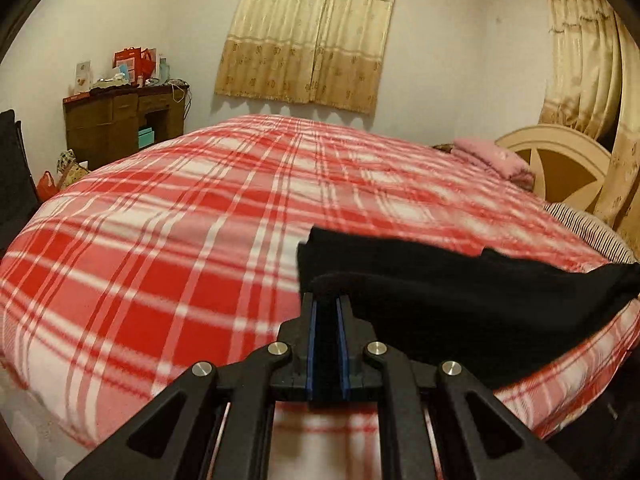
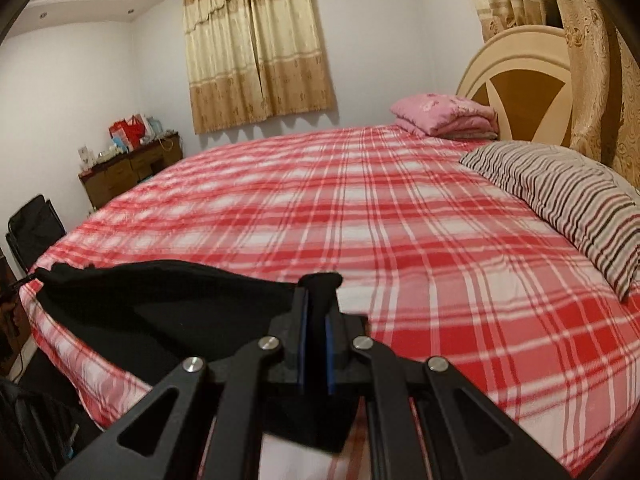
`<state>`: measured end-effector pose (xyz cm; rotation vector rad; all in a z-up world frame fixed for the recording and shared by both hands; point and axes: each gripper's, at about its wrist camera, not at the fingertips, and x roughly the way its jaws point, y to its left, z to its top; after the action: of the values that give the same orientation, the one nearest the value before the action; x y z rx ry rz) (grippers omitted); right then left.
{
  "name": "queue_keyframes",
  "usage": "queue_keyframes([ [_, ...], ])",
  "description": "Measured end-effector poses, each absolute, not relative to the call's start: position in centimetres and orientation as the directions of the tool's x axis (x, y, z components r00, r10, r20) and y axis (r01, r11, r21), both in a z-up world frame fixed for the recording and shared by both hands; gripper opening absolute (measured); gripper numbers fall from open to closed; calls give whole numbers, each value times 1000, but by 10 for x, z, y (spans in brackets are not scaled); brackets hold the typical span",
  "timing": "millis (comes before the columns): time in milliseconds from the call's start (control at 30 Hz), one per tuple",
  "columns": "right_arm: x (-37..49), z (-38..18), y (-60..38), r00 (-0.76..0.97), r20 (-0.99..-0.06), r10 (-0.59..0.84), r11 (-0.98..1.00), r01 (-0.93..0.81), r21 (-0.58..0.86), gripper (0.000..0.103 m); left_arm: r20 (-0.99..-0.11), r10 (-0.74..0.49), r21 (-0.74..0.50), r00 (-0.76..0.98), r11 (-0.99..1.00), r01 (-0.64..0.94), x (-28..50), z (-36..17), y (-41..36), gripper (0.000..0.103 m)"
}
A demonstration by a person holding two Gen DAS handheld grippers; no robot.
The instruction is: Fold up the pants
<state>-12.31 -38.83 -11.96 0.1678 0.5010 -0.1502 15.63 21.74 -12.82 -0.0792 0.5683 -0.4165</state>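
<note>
Black pants lie over the near edge of a bed with a red and white plaid cover. In the left wrist view my left gripper is shut on the pants' left end, and the cloth stretches off to the right. In the right wrist view my right gripper is shut on the other end of the pants, with a fold of black cloth poking up between the jaws. The pants hang between the two grippers, slightly lifted above the cover.
A striped pillow lies at the bed's right side, folded pink bedding near the round headboard. A wooden desk with bags stands by the far wall, a black chair at the left. Curtains hang behind.
</note>
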Motion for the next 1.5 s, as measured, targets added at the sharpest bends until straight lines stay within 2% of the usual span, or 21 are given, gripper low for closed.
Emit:
queue_keyframes([
  [233,-130,-147,-383,782,-606,-147,976,214,40,12,-547,-354,-135,758,932,337,148,-142,232,9],
  [300,-137,-148,-385,781,-607,-149,975,220,43,20,-562,-323,-127,762,943,307,146,-146,242,9],
  [367,-146,-148,-389,780,-608,-150,970,234,60,38,-564,-301,-132,769,952,276,142,-147,254,9],
  [433,-156,-149,-393,780,-606,-155,964,255,81,45,-552,-287,-148,783,958,246,139,-144,266,9],
  [667,-183,-140,-418,814,-557,-164,911,341,230,49,-489,-322,-169,811,947,273,142,-115,243,10],
  [733,-186,-133,-428,837,-522,-167,882,363,300,49,-491,-336,-151,804,942,301,146,-109,224,14],
  [767,-185,-131,-433,844,-510,-166,867,371,332,49,-492,-350,-145,797,936,322,148,-107,213,23],
  [800,-183,-129,-438,850,-501,-165,849,380,366,49,-491,-362,-141,792,931,338,150,-106,202,40],
  [833,-180,-127,-444,854,-495,-160,828,389,403,49,-491,-364,-136,792,930,343,151,-105,193,50],
  [867,-174,-127,-450,856,-494,-152,806,397,440,50,-490,-359,-129,794,931,341,153,-106,184,64],
  [1000,-150,-129,-460,837,-540,-88,753,411,514,51,-527,-347,-126,776,935,332,161,-116,168,66],
  [1100,-137,-136,-456,793,-608,41,712,403,574,51,-563,-322,-106,761,941,320,162,-130,166,66],
  [1233,-157,-131,-453,804,-584,109,602,414,683,51,-571,-310,-101,760,946,309,162,-141,170,66],
  [1300,-166,-124,-448,804,-585,110,546,443,711,57,-574,-304,-93,761,947,308,164,-140,167,67],
  [1367,-167,-118,-442,791,-601,112,517,470,715,67,-573,-303,-93,762,947,307,165,-139,164,67],
  [1500,-140,-111,-421,742,-651,159,517,499,696,67,-560,-303,-90,771,947,307,162,-142,161,71],
])
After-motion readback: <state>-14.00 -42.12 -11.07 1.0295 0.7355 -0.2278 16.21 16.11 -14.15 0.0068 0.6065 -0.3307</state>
